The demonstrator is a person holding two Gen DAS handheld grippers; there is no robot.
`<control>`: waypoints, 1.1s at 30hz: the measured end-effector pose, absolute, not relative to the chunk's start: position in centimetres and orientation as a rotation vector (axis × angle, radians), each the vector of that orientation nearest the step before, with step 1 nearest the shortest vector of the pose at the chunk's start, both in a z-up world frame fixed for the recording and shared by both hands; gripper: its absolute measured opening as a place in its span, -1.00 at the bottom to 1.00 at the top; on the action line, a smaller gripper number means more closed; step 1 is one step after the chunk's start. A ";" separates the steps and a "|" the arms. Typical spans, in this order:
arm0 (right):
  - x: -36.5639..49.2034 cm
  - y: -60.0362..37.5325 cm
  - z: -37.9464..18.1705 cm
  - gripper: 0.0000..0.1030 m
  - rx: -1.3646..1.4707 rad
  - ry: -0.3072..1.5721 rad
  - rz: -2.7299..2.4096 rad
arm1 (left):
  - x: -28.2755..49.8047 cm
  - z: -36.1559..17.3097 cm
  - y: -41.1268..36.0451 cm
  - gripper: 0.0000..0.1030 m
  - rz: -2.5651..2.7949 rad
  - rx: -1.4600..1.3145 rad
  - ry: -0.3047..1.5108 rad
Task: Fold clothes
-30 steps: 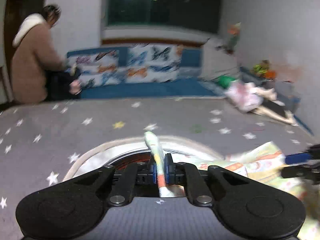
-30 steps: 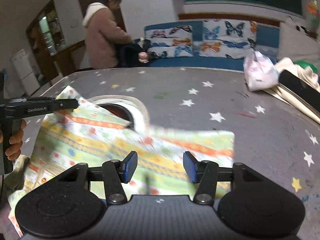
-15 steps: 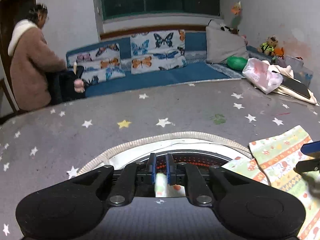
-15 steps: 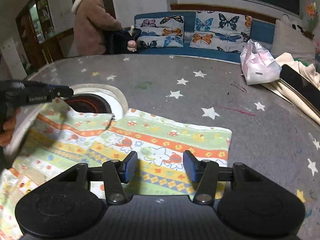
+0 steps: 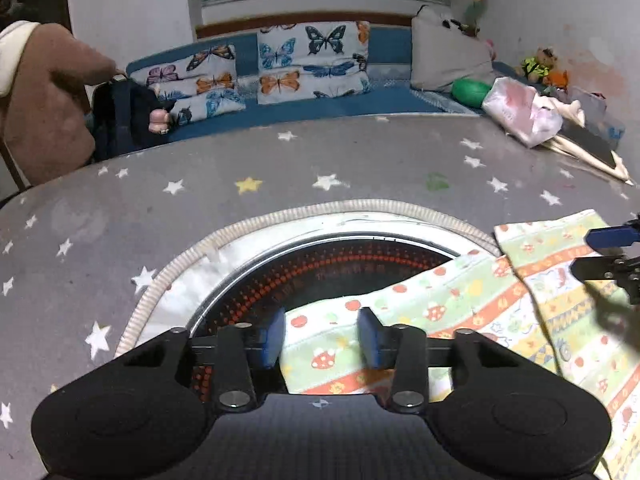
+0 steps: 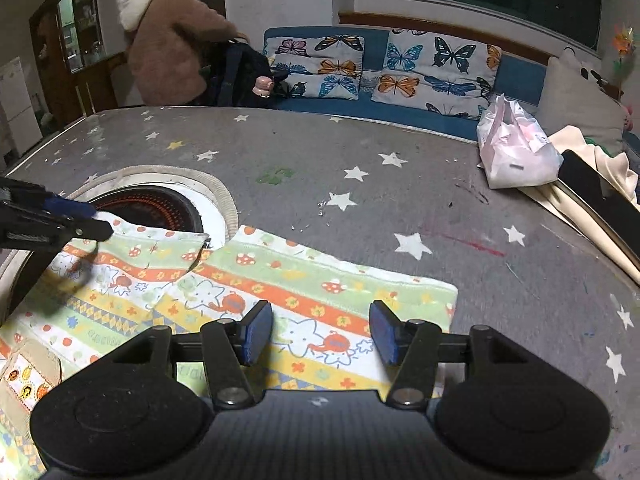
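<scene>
A green, orange and yellow patterned garment lies flat on the grey star-print table; it also shows in the left wrist view, with one corner folded over the round heater opening. My left gripper is open and empty, its fingers just above the garment's left corner. My right gripper is open and empty over the garment's right part. The left gripper's fingers show at the left of the right wrist view.
A pink-white plastic bag, a cream cloth and a dark tablet lie at the table's far right. A person in a brown coat stands beyond the far left edge by a blue sofa with butterfly cushions.
My left gripper has opened and let go of the garment edge, which now lies flat by the heater opening. My right gripper stayed open over the garment.
</scene>
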State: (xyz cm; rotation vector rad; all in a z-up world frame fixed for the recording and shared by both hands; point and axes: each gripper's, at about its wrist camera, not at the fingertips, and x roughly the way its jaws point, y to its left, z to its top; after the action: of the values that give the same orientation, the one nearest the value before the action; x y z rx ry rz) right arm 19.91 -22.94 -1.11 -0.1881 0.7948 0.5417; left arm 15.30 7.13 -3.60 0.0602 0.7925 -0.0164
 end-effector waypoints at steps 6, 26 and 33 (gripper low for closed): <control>18.7 -23.0 -0.8 0.07 -0.203 0.788 0.564 | 16.4 -3.9 6.5 -0.95 0.004 0.124 0.775; 14.1 -23.5 1.0 0.49 -0.219 0.787 0.610 | 9.4 0.4 4.9 0.13 -0.058 0.050 0.757; 6.9 -23.4 1.0 0.63 -0.302 0.772 0.690 | 1.5 0.0 3.8 0.34 -0.067 0.090 0.730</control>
State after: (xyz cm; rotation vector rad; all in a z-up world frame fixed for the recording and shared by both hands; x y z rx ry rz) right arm 6.94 -23.43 0.99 -0.3016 0.7719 0.6904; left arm 1.54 3.78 0.05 0.0901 0.7302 -0.0670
